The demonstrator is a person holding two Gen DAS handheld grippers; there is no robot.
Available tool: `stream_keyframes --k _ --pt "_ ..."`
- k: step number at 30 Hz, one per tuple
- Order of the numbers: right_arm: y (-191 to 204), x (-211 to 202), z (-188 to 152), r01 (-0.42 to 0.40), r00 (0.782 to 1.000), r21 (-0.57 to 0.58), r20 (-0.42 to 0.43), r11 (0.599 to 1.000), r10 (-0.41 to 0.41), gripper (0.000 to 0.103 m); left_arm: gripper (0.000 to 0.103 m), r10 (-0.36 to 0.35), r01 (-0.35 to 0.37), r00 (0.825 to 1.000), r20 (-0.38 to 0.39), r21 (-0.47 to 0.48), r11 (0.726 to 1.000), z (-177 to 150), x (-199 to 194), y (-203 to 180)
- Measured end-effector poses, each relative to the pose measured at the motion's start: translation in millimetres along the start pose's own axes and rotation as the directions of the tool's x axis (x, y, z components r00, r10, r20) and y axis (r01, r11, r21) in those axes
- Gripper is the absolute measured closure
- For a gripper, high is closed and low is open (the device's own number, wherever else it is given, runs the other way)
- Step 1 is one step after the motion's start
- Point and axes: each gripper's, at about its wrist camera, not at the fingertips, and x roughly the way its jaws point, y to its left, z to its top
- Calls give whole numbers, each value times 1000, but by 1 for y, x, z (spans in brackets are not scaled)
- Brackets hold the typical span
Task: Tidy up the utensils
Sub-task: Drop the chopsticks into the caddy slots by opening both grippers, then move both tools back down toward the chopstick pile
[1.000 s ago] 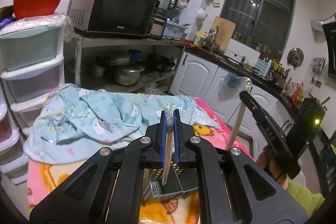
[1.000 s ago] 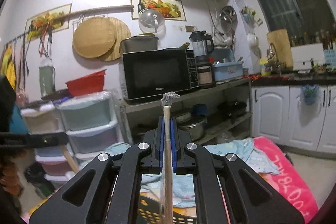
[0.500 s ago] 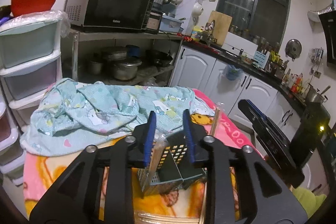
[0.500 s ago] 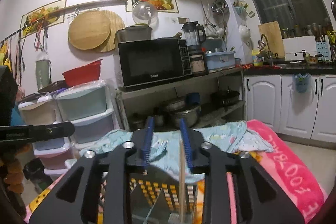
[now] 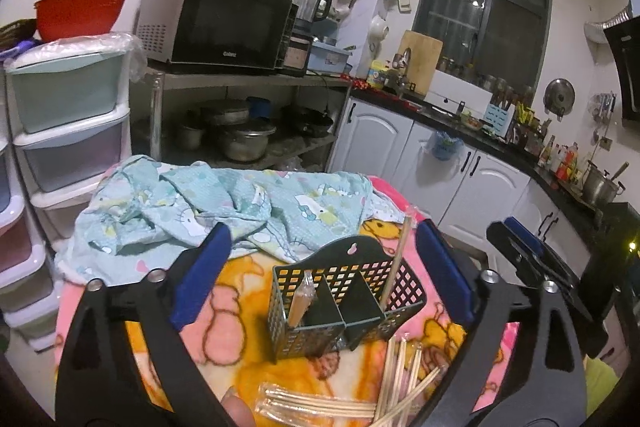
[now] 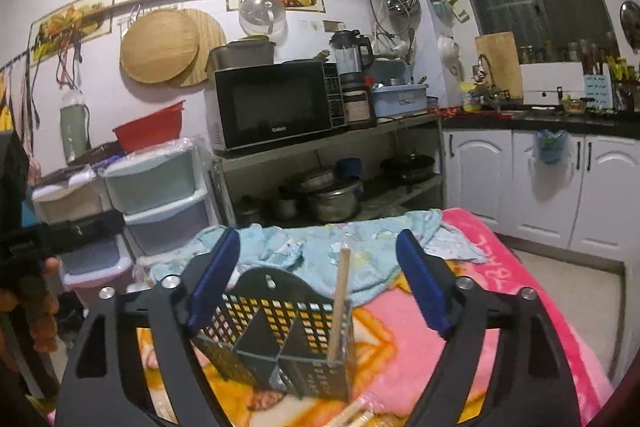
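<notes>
Both tools (image 5: 322,267) (image 6: 318,277) opening, chopsticks dropped (microwave (image 6: 276,105): Galanz).

A caddy (image 5: 344,301) stands on a blanket (image 5: 240,291). One wrapped chopstick (image 5: 301,301) leans in its left compartment, a bare one (image 5: 396,267) in its right. Loose chopsticks (image 5: 360,393) lie before it; a cloth (image 5: 224,203) lies behind.

From my left claw's camera, the loose chopsticks (image 5: 394,383) in front of the black utensil caddy (image 5: 344,303) run out past the bottom edge, so I can't see their ends. A wrapped pair (image 5: 301,301) in the caddy's left compartment hides its lower part behind the mesh wall. From the right claw's view, the single chopstick (image 6: 339,311) standing in the caddy (image 6: 276,331) has its foot hidden inside. The blanket (image 6: 500,307) under the caddy covers whatever carries it.
</notes>
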Motion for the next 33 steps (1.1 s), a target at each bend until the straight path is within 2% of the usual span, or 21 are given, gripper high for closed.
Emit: stream_keyframes --k 4,10,21,33 --pt "5 -19 -1 5 1000 -12 -14 1000 -5 14 11 2 -2 1000 3 -3 1000 -4 -11 -1" --pt "7 -39 0 8 999 5 -32 1000 -8 9 11 18 -18 1000 -3 -12 1000 -17 -26 -1" --pt "11 -57 -8 21 996 -20 -90 1000 -23 8 11 47 -47 998 -30 -14 999 -37 -42 1" --pt "6 -58 -18 38 987 -40 -153 998 -44 8 11 91 -95 992 -88 -46 994 -59 -45 25"
